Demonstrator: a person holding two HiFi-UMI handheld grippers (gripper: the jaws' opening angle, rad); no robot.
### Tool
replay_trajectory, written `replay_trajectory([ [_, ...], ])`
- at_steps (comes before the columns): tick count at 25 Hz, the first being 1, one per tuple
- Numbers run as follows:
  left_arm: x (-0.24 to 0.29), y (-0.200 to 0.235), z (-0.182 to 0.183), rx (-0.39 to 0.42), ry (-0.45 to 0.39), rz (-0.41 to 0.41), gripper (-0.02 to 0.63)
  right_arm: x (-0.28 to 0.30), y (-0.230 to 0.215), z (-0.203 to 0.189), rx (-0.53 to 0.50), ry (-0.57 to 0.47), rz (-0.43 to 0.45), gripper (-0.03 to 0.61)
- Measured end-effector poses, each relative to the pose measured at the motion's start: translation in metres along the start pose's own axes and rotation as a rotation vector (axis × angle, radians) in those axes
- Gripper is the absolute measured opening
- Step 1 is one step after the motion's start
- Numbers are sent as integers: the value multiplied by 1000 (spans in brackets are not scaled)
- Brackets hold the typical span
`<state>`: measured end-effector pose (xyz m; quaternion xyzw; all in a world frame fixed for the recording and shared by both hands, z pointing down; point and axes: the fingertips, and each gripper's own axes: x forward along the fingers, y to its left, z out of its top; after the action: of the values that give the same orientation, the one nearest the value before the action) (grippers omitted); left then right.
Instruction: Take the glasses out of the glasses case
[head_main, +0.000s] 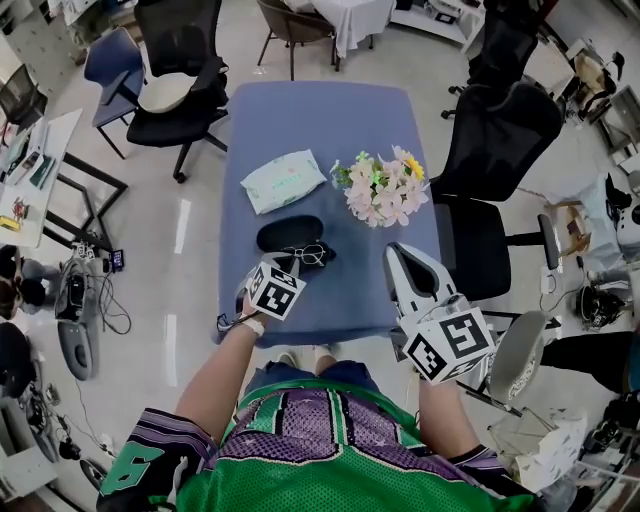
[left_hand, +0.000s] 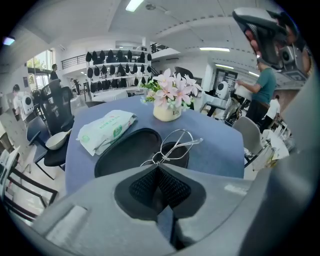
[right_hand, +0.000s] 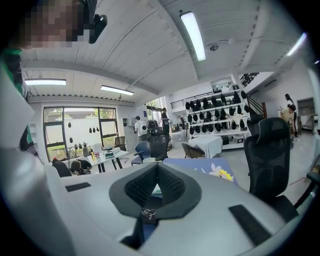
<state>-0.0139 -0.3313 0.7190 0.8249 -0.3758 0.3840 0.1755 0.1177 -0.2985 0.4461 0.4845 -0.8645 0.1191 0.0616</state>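
The black glasses case (head_main: 285, 233) lies open on the blue table (head_main: 300, 120), near its front edge. In the left gripper view the case (left_hand: 122, 150) shows its lid and base side by side. Thin wire-rimmed glasses (left_hand: 194, 142) stick up over the base, one end pinched between the pads. My left gripper (left_hand: 158, 167) is shut on the glasses (head_main: 316, 254) just right of the case. In the head view it (head_main: 300, 264) comes in from the front edge. My right gripper (head_main: 398, 256) hovers at the table's front right, shut (right_hand: 157, 166), nothing in it.
A pack of wet wipes (head_main: 283, 181) lies behind the case. A pot of pink and white flowers (head_main: 383, 188) stands at the right. Black office chairs (head_main: 500, 140) stand right of the table and behind it (head_main: 180, 70).
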Motion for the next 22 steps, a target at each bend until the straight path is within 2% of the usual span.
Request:
replay_trajectory([
  [10,-34,11,18,-25,-110,31,15,-10,19,10,-24,-24,10,3],
  [22,-84,28,35,-46,-259,82,15,-30,45,21,-54,-54,-18,3],
])
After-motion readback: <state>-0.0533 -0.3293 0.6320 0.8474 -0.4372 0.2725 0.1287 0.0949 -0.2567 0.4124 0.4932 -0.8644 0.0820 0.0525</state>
